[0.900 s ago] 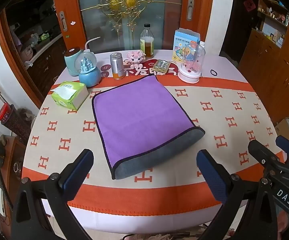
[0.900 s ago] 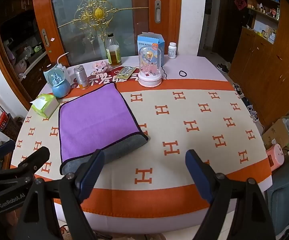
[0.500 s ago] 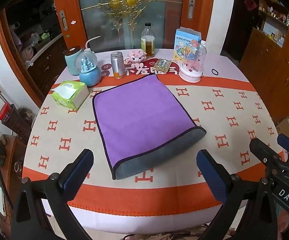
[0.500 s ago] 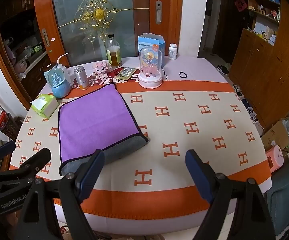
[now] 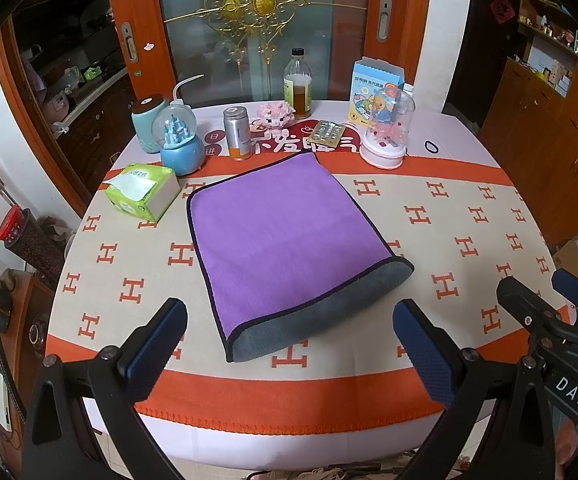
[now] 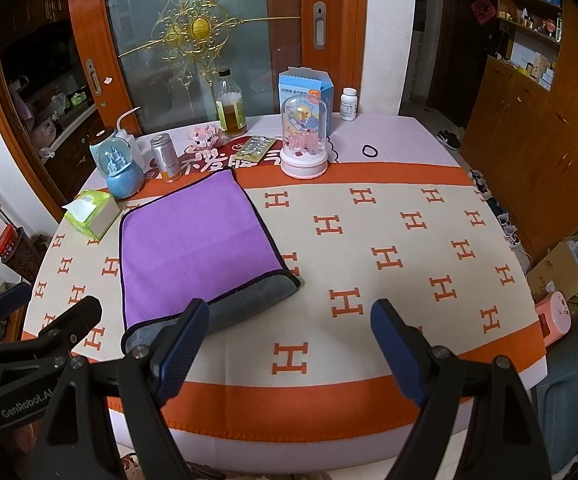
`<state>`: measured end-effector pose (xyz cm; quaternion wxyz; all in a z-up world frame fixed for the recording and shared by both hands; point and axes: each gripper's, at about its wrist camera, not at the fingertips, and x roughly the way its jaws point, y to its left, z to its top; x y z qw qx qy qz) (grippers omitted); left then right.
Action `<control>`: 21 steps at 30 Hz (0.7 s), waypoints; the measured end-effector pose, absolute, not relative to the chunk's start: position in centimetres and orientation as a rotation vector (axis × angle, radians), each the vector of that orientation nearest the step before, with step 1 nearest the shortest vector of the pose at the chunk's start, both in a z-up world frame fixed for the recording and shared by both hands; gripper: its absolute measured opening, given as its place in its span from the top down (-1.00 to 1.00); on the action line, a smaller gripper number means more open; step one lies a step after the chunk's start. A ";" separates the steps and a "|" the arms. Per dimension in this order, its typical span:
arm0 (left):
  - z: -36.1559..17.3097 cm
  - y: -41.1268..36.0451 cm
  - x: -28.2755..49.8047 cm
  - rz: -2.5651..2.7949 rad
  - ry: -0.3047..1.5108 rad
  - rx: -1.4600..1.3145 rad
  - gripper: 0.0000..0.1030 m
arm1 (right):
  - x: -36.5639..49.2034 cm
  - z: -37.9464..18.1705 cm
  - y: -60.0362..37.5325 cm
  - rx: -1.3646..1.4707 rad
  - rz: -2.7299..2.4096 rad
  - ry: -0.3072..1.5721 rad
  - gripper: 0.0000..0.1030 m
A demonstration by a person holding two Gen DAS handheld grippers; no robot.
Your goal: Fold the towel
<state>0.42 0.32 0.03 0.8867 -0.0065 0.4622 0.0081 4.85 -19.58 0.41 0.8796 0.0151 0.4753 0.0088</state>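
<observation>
A purple towel (image 5: 285, 232) with a grey underside lies folded over on the patterned tablecloth, its rounded grey fold nearest me. It also shows in the right wrist view (image 6: 193, 244), left of centre. My left gripper (image 5: 289, 336) is open and empty, held above the table's near edge in front of the fold. My right gripper (image 6: 289, 340) is open and empty, to the right of the towel. Each gripper shows at the edge of the other's view.
Along the table's far side stand a green tissue box (image 5: 143, 190), a blue snow globe (image 5: 181, 144), a metal can (image 5: 237, 132), a glass bottle (image 5: 297, 84), a dome ornament (image 5: 385, 136) and a blue carton (image 5: 373, 84). A hair tie (image 6: 369, 150) lies far right.
Both grippers have barely shifted; the views have crept slightly. The towel lies as before.
</observation>
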 end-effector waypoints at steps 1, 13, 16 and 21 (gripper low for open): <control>0.0 0.2 0.4 0.018 0.962 -0.013 -0.99 | 4.8 0.4 -19.6 0.032 0.017 0.989 -0.62; 0.0 0.2 0.4 0.019 0.961 -0.011 -0.99 | 4.8 0.2 -19.6 0.036 0.021 0.986 -0.62; 0.0 0.2 0.4 0.019 0.960 -0.010 -0.99 | 4.8 0.2 -19.5 0.038 0.025 0.984 -0.62; 0.1 0.4 0.4 0.021 0.957 -0.009 -0.99 | 4.6 0.2 -19.5 0.043 0.033 0.980 -0.62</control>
